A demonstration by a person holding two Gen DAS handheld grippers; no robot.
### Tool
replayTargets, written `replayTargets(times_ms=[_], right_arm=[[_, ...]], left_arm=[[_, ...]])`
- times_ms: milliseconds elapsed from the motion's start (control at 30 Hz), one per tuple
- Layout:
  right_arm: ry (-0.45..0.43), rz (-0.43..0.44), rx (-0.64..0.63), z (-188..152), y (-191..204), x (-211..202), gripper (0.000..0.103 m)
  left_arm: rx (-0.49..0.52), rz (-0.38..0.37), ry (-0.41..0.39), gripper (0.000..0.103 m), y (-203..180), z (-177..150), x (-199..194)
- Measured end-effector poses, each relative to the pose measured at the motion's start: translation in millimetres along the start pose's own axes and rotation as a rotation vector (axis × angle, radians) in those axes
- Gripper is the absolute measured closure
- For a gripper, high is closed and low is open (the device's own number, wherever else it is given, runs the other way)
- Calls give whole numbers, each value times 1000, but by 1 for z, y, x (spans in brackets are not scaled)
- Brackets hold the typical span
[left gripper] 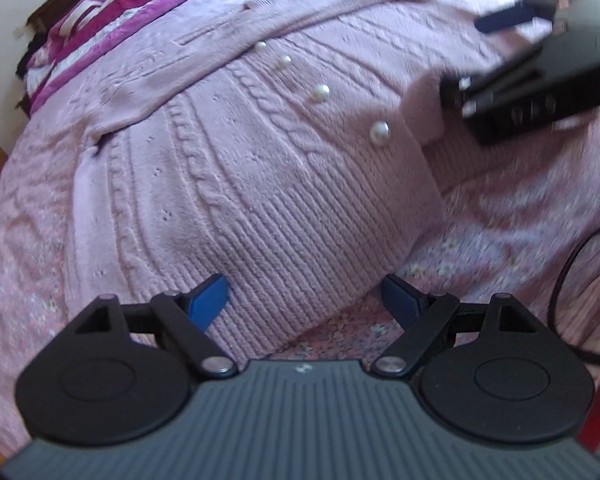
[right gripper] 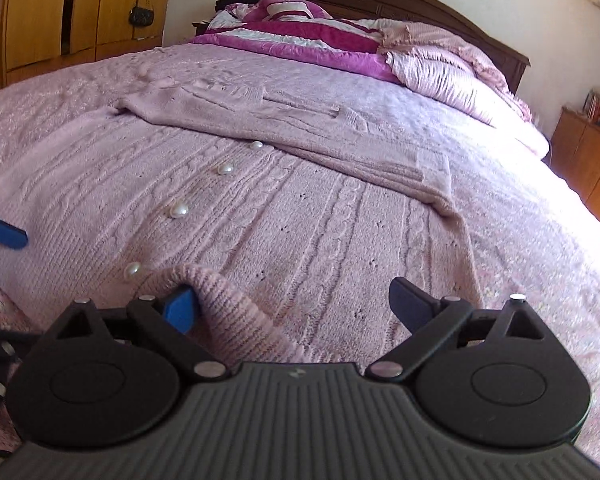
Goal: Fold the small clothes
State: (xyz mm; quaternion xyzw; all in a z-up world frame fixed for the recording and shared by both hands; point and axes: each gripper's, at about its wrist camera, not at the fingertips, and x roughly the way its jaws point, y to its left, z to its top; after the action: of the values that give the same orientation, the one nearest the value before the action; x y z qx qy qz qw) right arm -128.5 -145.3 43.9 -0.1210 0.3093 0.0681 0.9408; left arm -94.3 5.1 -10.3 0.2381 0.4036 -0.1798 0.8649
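Pale pink cable-knit cardigan with pearl buttons (right gripper: pixel 284 216) lies flat on the bed's pink quilted bedspread (right gripper: pixel 500 92), sleeve folded across the chest. Right hand-held gripper (right gripper: pixel 296 308) has jaws wide apart, a raised bit of ribbed hem draped over its left blue finger (right gripper: pixel 180 310), not pinched. Left hand-held gripper (left gripper: pixel 306 300) is also wide open, hovering above the hem corner, holding nothing. Likely step: grab hem. Pinch both corners squarely, lift evenly, fold toward the collar, keep the buttons flat.
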Motion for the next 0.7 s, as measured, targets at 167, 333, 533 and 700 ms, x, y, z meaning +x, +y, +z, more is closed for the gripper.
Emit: replayTargets(times_ms=[167, 333, 533, 700], right_arm=[[2, 7, 18, 0, -1, -1, 4], [10, 19, 4, -2, 0, -3, 4], [61, 57, -51, -9, 5, -2, 4], [98, 106, -132, -14, 18, 1, 4]], left_arm=[[55, 71, 13, 15, -7, 1, 7], [-36, 121, 7, 14, 8, 8, 7], [-112, 177, -18, 14, 29, 15, 7], [-135, 178, -62, 15, 35, 20, 5]])
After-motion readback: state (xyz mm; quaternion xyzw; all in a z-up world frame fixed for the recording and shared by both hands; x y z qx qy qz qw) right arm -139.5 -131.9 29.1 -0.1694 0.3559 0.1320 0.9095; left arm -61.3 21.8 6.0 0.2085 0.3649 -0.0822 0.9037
